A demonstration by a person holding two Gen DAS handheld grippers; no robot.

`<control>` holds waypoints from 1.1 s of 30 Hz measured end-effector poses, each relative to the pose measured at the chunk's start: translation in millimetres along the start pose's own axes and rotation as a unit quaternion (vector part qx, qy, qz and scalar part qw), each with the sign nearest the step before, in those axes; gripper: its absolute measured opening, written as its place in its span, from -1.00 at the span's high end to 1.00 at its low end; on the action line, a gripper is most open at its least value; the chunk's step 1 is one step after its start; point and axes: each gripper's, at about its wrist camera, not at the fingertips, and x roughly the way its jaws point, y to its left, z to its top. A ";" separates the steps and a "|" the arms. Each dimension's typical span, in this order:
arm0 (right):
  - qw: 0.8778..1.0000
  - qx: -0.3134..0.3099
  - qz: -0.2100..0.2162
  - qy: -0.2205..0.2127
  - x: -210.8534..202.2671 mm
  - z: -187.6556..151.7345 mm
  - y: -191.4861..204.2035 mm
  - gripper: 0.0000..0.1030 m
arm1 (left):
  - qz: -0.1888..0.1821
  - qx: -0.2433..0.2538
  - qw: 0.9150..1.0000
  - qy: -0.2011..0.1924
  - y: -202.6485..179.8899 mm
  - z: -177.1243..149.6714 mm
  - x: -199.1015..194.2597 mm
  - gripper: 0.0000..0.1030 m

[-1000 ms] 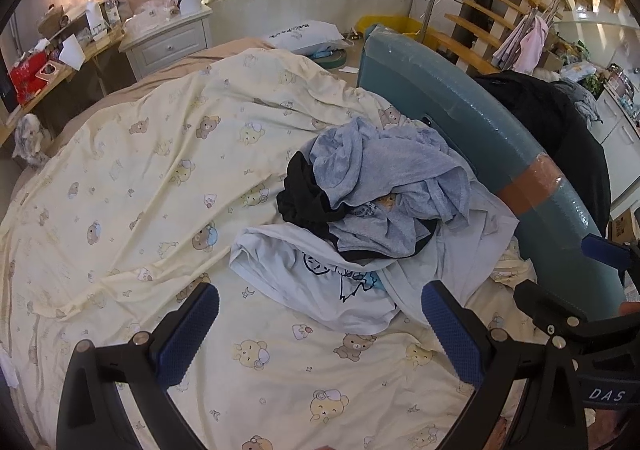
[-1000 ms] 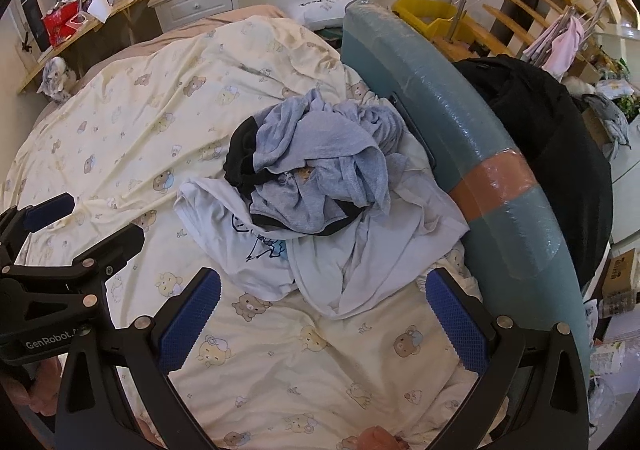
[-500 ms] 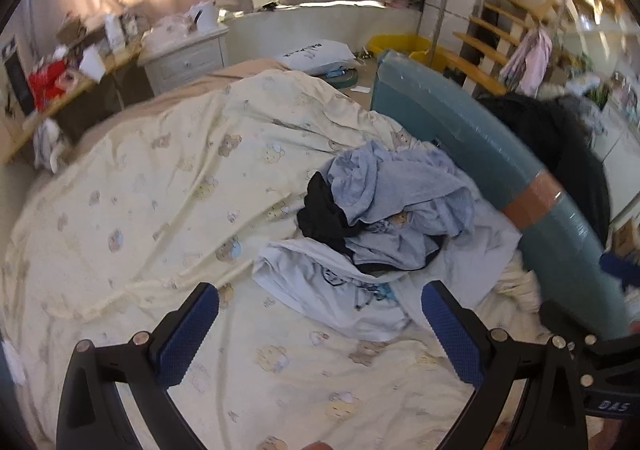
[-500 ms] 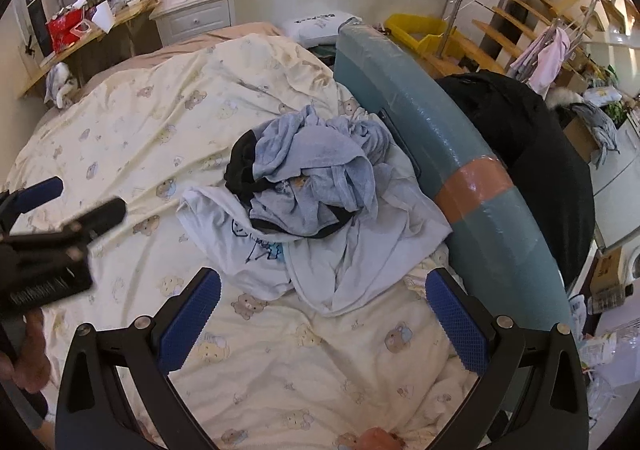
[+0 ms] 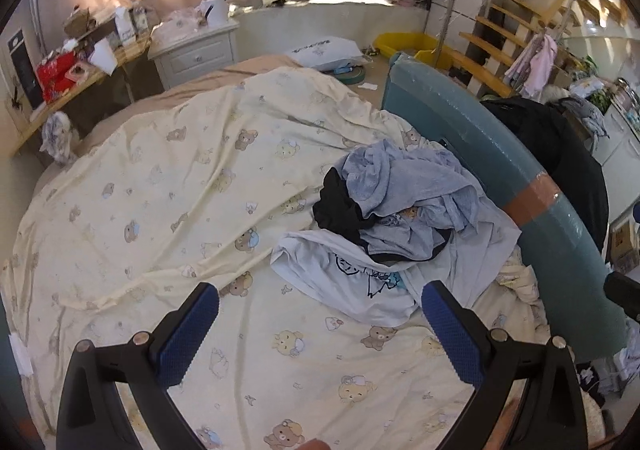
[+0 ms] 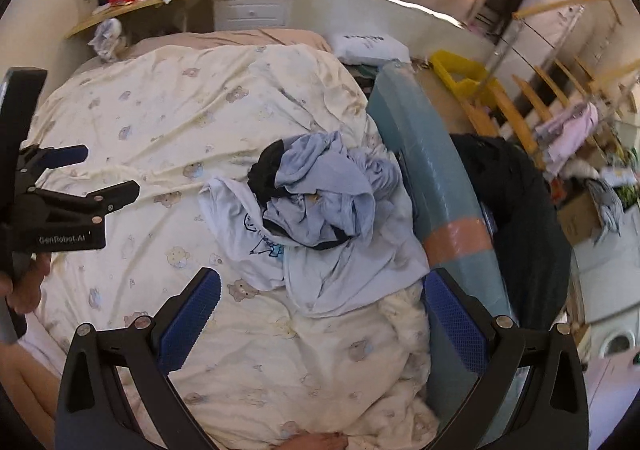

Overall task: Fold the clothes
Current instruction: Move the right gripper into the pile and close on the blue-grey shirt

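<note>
The pile of clothes (image 5: 400, 226) lies crumpled on the bed (image 5: 160, 210), pushed up against the padded teal bed edge (image 5: 500, 186). A grey shirt (image 5: 404, 182) sits on top, a black garment (image 5: 340, 206) pokes out beneath it, and a white printed shirt (image 5: 344, 278) and a pale one (image 6: 344, 270) are spread underneath. None of them is folded.

We hold both grippers above the bed, short of the pile. The left gripper (image 5: 320, 324) has its jaws spread wide with nothing between them, and so does the right gripper (image 6: 322, 314).

The risk we see is in the tangle: the garments overlap, so a pinch at the top could drag two pieces up together, or lift the grey shirt by a bunched fold so that it hangs twisted. A grab that goes too deep could also catch the bear-print sheet (image 5: 280, 350), which is loose and wrinkled right beside the pile. The white shirt is pinned under the others and would pull them along.

Compared with half a second ago, our right gripper has swung so the pile sits more central and the stairs (image 6: 560, 90) come further into view. The left gripper has drawn back a little; the pile looks unchanged
</note>
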 end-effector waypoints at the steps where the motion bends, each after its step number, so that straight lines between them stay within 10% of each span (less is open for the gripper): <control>1: 1.000 0.000 0.002 0.001 9.1 1.3 -4.0 -1.00 | 0.001 -0.005 1.000 0.001 -0.6 -0.5 1.8 -0.97; 9: 1.000 -0.004 0.021 0.009 81.7 11.6 -35.8 -0.96 | -0.030 -0.008 0.999 0.023 -13.1 -1.7 7.2 -0.98; 14: 0.999 -0.007 0.033 0.014 127.1 18.0 -55.7 -0.39 | -0.016 0.021 0.999 0.020 -23.8 -8.1 10.2 -0.98; 33: 0.999 0.018 0.018 0.032 256.8 39.4 -96.9 0.00 | 0.004 0.004 0.998 0.055 -3.4 -4.8 60.5 -0.98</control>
